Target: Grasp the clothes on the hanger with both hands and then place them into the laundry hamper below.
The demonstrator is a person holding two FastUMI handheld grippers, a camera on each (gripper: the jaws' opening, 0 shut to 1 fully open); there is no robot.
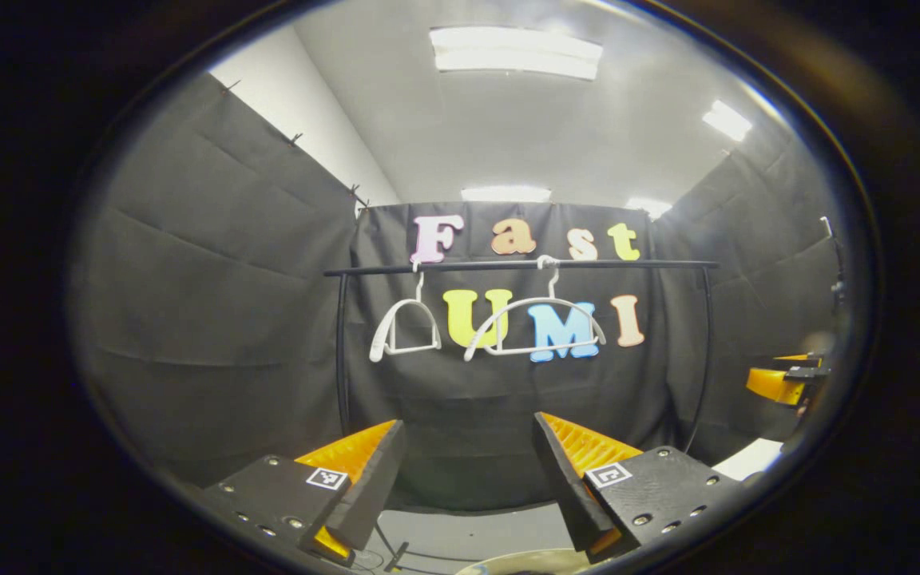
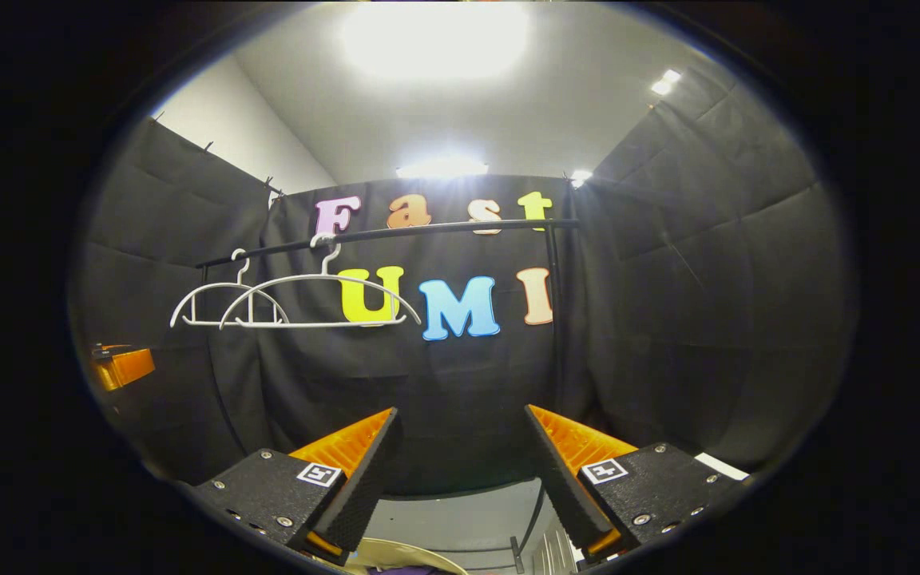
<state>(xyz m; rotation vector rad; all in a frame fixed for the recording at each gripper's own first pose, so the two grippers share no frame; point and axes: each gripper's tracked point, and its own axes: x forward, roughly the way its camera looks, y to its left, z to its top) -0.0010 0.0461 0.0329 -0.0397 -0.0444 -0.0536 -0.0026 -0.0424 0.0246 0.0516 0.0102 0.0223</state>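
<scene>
Two white hangers hang bare on the black rail [image 1: 520, 264], one small-looking hanger [image 1: 406, 327] to the left and one wide hanger [image 1: 534, 327] beside it, and the clothes are not on them. The left tongs [image 1: 468, 467] are wide apart and hold nothing, and the right tongs [image 2: 460, 463] are wide apart and hold nothing too. A pale round rim [image 2: 408, 555] that may be the hamper peeks in just under the right tongs, with a bit of purple inside it that is too small to tell.
</scene>
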